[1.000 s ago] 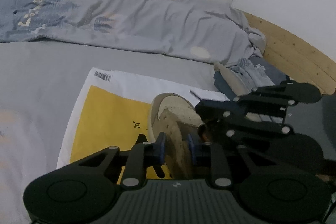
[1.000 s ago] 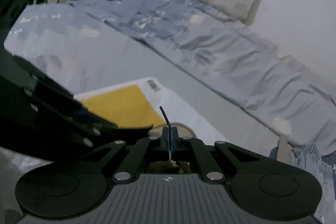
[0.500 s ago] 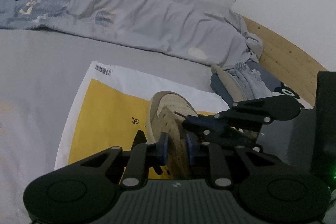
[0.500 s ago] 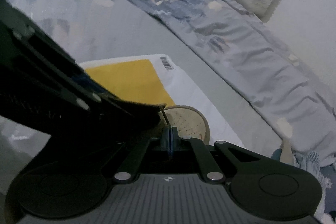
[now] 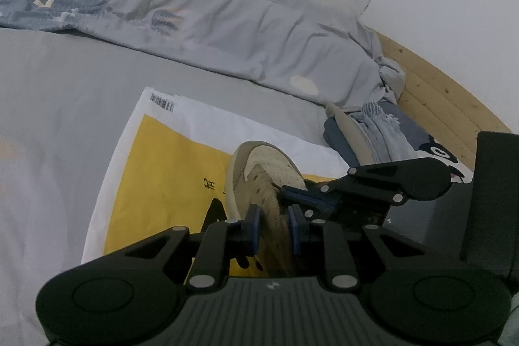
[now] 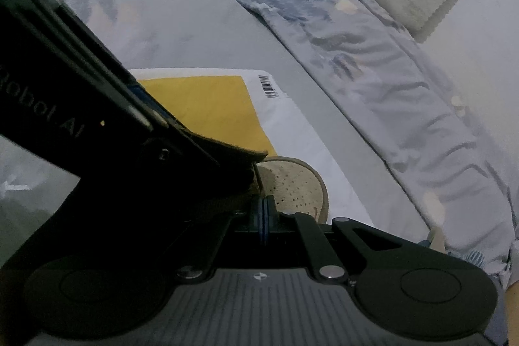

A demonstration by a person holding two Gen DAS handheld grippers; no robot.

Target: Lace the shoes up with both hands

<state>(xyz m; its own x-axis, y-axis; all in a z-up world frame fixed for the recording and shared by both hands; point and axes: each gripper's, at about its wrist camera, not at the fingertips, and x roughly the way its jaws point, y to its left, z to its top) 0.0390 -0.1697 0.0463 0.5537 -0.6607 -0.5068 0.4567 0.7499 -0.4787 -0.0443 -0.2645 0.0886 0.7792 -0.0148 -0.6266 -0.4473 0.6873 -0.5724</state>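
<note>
Left wrist view: your left gripper [image 5: 273,227] is clamped on the soft shoe [image 5: 259,180] at six o'clock, lying on a yellow mailer [image 5: 168,171] with a barcode [image 5: 162,102].

Right wrist view: your right gripper [image 6: 263,216] pinches the thin, limp lace [image 6: 258,175]; grip near its tip. "Robot.AI" reads at nine o'clock.

Dim, bluish, grainy light throughout; fisheye bending curves the edges, and dark corners vignette both views.

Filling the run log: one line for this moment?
left gripper: shut on shoe | right gripper: shut on lace | shoe on yellow bag
</note>
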